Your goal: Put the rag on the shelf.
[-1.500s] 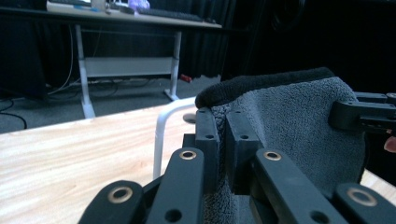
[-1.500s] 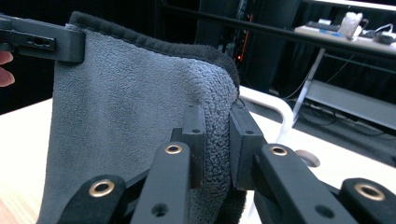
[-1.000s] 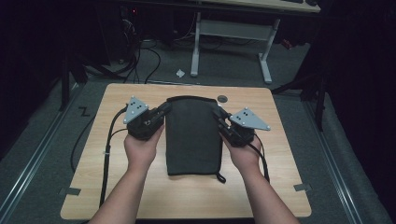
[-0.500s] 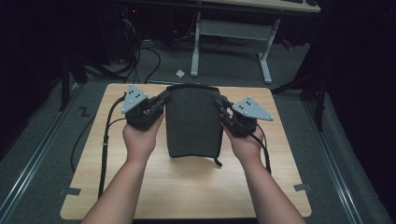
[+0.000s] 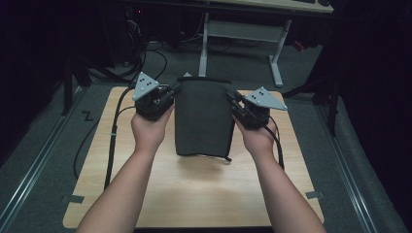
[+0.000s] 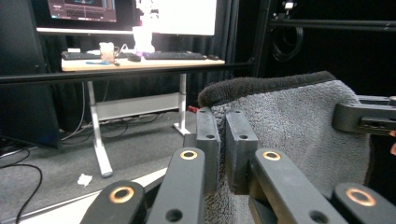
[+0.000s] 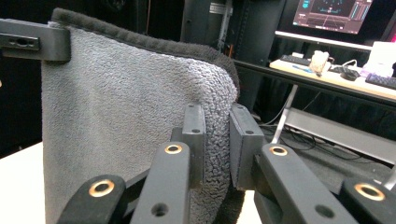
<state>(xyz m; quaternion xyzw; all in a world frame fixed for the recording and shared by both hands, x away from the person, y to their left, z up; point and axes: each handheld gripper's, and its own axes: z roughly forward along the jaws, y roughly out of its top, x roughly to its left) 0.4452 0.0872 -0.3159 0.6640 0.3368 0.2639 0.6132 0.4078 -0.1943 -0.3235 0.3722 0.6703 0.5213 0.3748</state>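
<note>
The left hand-held gripper [image 5: 171, 92] has its jaws closed on the upper left corner of a dark grey towel [image 5: 203, 116]. In the left gripper view the two jaw pads pinch the fleecy edge of the towel [image 6: 289, 116] with only the cloth's thickness between them. The right hand-held gripper [image 5: 234, 103] grips the upper right corner in the same way; in the right gripper view its jaws clamp the rounded corner of the towel [image 7: 121, 112], and the other gripper's jaw shows at the far top corner.

The two corners are held level and apart, so the top edge stays taut and the towel hangs as a flat panel. This grip probably serves to spread the cloth for laying out or folding. The towel is lifted off the worktop [image 5: 204, 189]: its lower edge hangs above the wood and casts a soft shadow below it. A short cord or tag [image 5: 227, 158] dangles at the lower right corner.

The worktop is pale wood, bare apart from the black cables [image 5: 112, 141] trailing from both grippers. Grey carpet surrounds it. Beyond stands a desk [image 6: 140, 63] on white legs, carrying keyboards [image 6: 175, 56], a cup [image 6: 107, 49] and lit monitors [image 6: 81, 9]. The room is dark, with black curtains behind.
</note>
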